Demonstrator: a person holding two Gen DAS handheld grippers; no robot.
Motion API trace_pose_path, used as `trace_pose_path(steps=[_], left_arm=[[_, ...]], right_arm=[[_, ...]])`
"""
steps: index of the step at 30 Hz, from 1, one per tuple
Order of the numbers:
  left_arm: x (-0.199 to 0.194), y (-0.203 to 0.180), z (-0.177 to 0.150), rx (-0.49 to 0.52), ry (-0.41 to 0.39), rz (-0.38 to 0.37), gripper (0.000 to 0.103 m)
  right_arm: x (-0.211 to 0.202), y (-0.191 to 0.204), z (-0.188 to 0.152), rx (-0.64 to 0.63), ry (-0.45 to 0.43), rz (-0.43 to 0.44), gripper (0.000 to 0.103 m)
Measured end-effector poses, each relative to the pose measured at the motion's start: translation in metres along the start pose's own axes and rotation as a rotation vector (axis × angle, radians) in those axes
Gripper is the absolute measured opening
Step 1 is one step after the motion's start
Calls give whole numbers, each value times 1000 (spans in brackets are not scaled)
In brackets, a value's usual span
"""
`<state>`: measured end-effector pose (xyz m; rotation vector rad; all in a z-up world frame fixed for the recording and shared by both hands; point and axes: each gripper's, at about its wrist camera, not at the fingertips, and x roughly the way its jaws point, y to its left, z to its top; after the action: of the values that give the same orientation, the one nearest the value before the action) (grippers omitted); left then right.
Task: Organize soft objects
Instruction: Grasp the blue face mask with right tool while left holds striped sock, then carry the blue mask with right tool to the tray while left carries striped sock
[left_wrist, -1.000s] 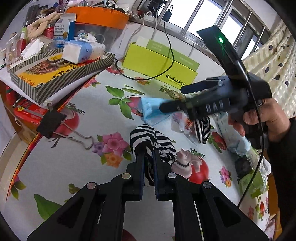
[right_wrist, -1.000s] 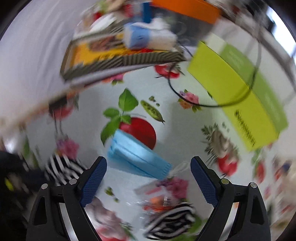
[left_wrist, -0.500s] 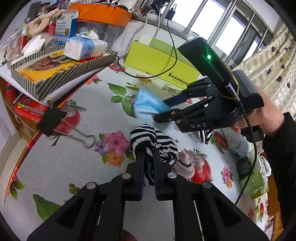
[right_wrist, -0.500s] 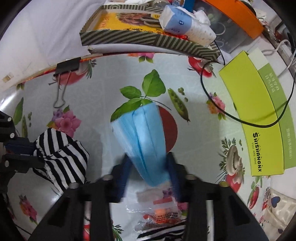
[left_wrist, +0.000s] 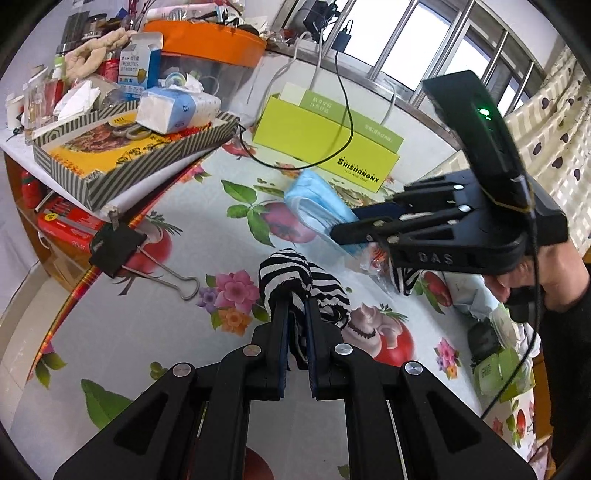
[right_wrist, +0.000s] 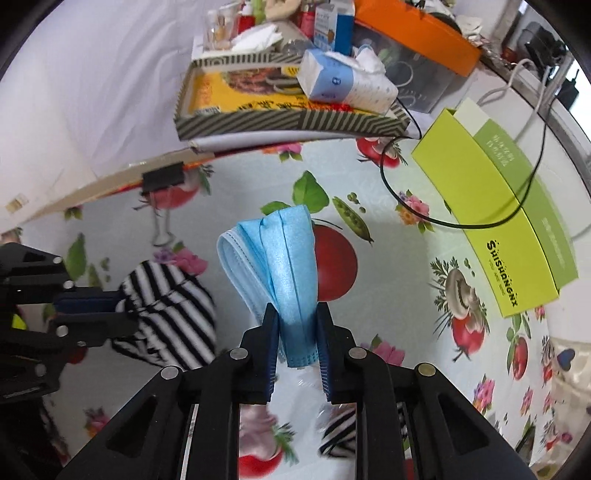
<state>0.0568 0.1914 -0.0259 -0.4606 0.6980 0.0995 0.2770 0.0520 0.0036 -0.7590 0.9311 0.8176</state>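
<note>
My left gripper (left_wrist: 296, 301) is shut on a black-and-white striped sock (left_wrist: 295, 273) and holds it just over the flowered tablecloth; the sock also shows in the right wrist view (right_wrist: 173, 299). My right gripper (right_wrist: 297, 314) is shut on a folded blue face mask (right_wrist: 280, 254) and holds it above the table; the mask also shows in the left wrist view (left_wrist: 317, 206), beyond the sock. A second striped sock (right_wrist: 340, 432) lies under the right gripper, partly hidden.
A lime-green box (left_wrist: 325, 147) with a black cable over it stands at the back. A striped tray (left_wrist: 125, 155) with a tissue pack (left_wrist: 177, 109) sits at the left. A black binder clip (left_wrist: 118, 249) lies left of the sock. A plastic packet (left_wrist: 373, 258) lies beneath the right gripper.
My right gripper has closed on the blue mask and lifted it off the table. My left gripper has stayed shut on the striped sock.
</note>
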Motion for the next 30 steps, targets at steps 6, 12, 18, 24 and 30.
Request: trace_pose_path(steps=[6, 12, 18, 24, 30], left_arm=[[-16, -5, 1, 5, -29, 13, 9], [-28, -12, 1, 15, -46, 20, 9], [-44, -29, 1, 46, -72, 8, 9], [-54, -51, -1, 92, -84, -17, 9], [-61, -83, -13, 165, -65, -68, 9]], right_arm=[[-26, 15, -15, 47, -38, 1, 18], [-46, 27, -34, 96, -62, -13, 18], [-73, 30, -53, 156, -119, -33, 18], [-103, 36, -85, 225, -177, -34, 18], [-119, 48, -120, 251, -166, -42, 18]])
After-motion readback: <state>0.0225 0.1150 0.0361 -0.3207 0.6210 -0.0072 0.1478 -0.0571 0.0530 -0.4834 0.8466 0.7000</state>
